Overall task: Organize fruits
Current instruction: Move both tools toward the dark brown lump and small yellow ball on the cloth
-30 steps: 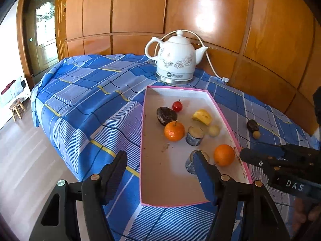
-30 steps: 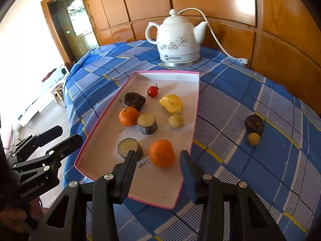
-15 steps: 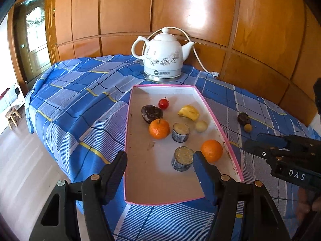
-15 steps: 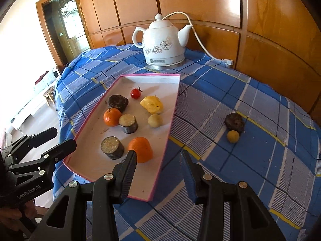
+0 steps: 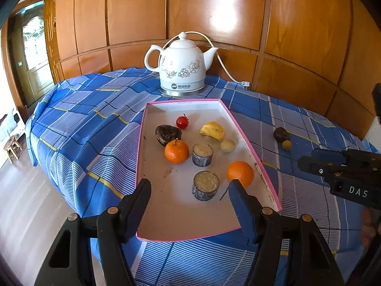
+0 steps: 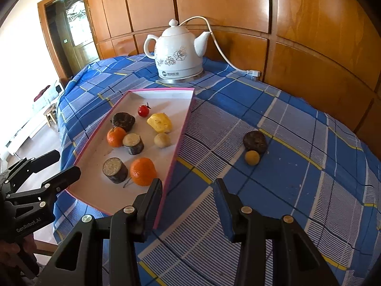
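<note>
The left gripper (image 5: 189, 190) hovers over the near end of the pink-rimmed tray (image 5: 140, 157), its jaws spread with nothing between the pads. Its left jaw hangs over the tray's left rim; its right jaw covers the lower edge of the near orange (image 5: 240, 172). In the gap between the jaws, slightly beyond the tips, stands the near cut cylinder (image 5: 206, 185), cut face up. Further ahead of the jaws lie a stemmed orange (image 5: 176, 151) and a second cut cylinder (image 5: 202, 155) side by side, with a dark wrinkled fruit (image 5: 167, 133) touching the stemmed orange from behind. Beyond these sit a small red fruit (image 5: 182, 122), a yellow wedge (image 5: 212, 131) and a pale round fruit (image 5: 228, 145) just beside the wedge. A white kettle (image 5: 182, 71) stands past the tray's far end on the blue checked tabletop (image 5: 83, 119).

The right gripper (image 6: 188, 191) hovers over bare cloth just right of the tray's near corner, its jaws parted more narrowly and empty. Its left jaw overlaps the tray's right rim, close below the near orange; its right jaw is over the cloth. Ahead and to the right of these jaws, well apart from the tray, a dark fruit (image 6: 254, 141) and a small yellow fruit (image 6: 252, 157) lie touching on the tabletop. A hand (image 6: 9, 250) grips the left tool at the far left edge of the right wrist view.
</note>
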Demonstrator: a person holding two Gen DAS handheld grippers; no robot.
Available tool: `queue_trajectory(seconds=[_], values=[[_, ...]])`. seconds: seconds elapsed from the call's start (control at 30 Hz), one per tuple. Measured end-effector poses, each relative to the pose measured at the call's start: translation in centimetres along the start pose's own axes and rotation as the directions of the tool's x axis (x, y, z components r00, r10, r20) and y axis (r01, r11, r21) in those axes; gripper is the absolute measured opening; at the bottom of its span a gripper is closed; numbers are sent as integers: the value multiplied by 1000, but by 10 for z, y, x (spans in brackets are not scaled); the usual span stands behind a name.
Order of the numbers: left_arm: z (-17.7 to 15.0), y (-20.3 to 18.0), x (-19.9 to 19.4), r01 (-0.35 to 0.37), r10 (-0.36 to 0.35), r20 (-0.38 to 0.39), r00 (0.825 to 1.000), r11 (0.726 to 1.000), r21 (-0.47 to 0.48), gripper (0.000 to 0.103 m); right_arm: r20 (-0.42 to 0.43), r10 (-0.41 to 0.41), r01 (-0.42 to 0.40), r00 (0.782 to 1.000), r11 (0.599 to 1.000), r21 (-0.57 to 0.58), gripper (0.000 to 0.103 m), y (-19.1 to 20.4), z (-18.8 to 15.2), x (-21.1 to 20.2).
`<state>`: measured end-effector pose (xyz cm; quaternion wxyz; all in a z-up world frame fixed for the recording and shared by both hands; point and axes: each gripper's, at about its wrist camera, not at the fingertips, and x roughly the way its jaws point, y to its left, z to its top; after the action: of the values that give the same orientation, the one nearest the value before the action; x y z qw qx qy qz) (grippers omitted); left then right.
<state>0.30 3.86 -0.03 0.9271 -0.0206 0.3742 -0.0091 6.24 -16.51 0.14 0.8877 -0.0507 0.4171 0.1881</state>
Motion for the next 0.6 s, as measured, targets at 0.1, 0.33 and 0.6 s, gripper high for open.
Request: queue_trajectory(seconds=[0.1, 0.33, 0.6], values=[[-1, -2, 1, 3, -3, -5, 1000, 1000, 7, 68, 1, -11, 11, 1000, 1000, -8, 45, -4, -1, -3], [0, -5, 2, 8, -8, -10, 1000, 1000, 15, 68, -5, -48, 48, 999, 998, -27, 45, -19, -2, -8], [1, -13, 4, 16, -16, -14, 1000, 999, 33, 68, -10, -108, 108, 994, 994, -18, 45, -52, -1, -19]])
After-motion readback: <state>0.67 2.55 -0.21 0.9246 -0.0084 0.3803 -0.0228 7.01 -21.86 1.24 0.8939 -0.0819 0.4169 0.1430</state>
